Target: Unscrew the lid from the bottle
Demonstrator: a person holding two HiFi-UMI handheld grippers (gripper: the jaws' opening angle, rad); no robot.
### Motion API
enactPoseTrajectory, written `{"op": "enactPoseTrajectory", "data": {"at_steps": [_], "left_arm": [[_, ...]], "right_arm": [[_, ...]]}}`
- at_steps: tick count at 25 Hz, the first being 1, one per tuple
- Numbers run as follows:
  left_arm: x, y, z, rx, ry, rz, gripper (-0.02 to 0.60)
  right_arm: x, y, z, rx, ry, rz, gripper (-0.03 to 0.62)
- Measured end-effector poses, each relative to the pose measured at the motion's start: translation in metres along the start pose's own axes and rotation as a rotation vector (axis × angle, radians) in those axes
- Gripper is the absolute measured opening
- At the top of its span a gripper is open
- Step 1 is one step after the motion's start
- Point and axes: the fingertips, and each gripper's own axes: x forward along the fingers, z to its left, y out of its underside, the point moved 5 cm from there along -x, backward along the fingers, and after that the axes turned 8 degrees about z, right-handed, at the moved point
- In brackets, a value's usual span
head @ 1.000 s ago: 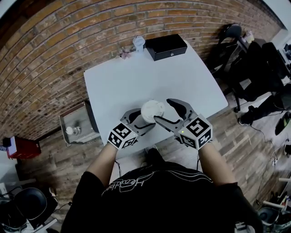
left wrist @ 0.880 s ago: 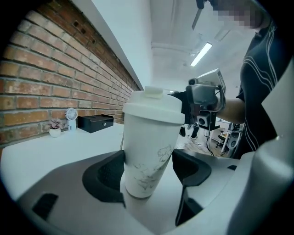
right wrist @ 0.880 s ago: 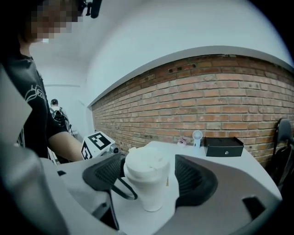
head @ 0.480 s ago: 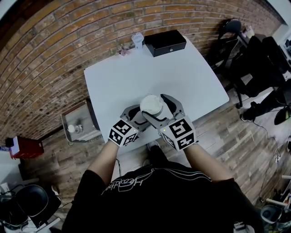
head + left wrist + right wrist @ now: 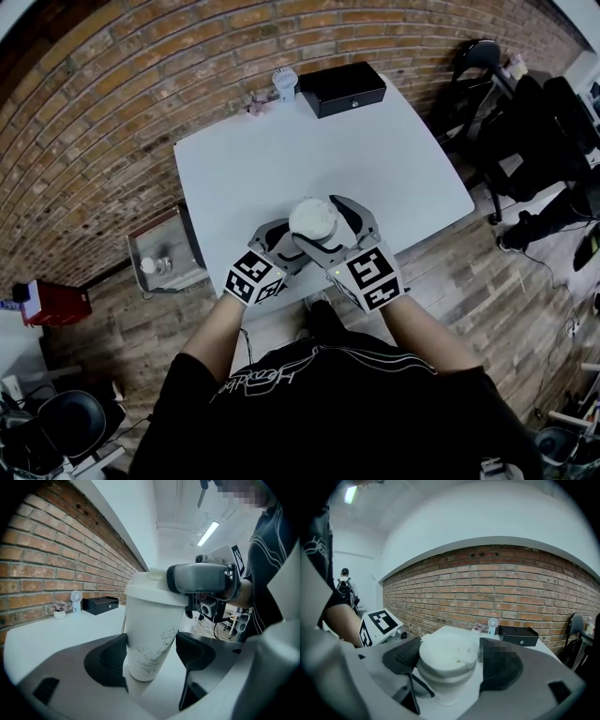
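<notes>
White plastic is what both tongs meet here: the bottle stands close to the near edge of the white table, about at the middle of that edge, directly in front of the person. Its long axis is nearly vertical, with the lid on top, and this decides the coming move. The turn must go around this vertical axis, so 1 tool has to keep the body fixed while the other rotates the top.

The left gripper comes from the near-left side and is low on the bottle. Its 2 jaws are closed to the width of the body, with a dark pad pressed on each side of the lower half. I cannot tell if the base rests on the table or hangs slightly above it.

The right gripper comes from the near-right side and is higher, at the level of the lid. Its jaws are narrowed around the lid, 1 pad at each side of the rim. The left pad clearly touches, and the right pad seems to touch too.

The lid sits fully on the bottle, so in my judgement the unscrewing is not yet done. The far edge holds a black box and a small fan, well apart from the work.
</notes>
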Motion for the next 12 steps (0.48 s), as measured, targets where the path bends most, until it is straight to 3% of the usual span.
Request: {"op": "enactPoseTrajectory", "data": {"at_steps": [12], "left_arm": [[0.0004,0.0000,0.0010,0.020,0.042,0.029,0.347]], "right_arm": [[0.0034,-0.0022,-0.0100,-0.209,-0.348,0.082,0.382]]}}
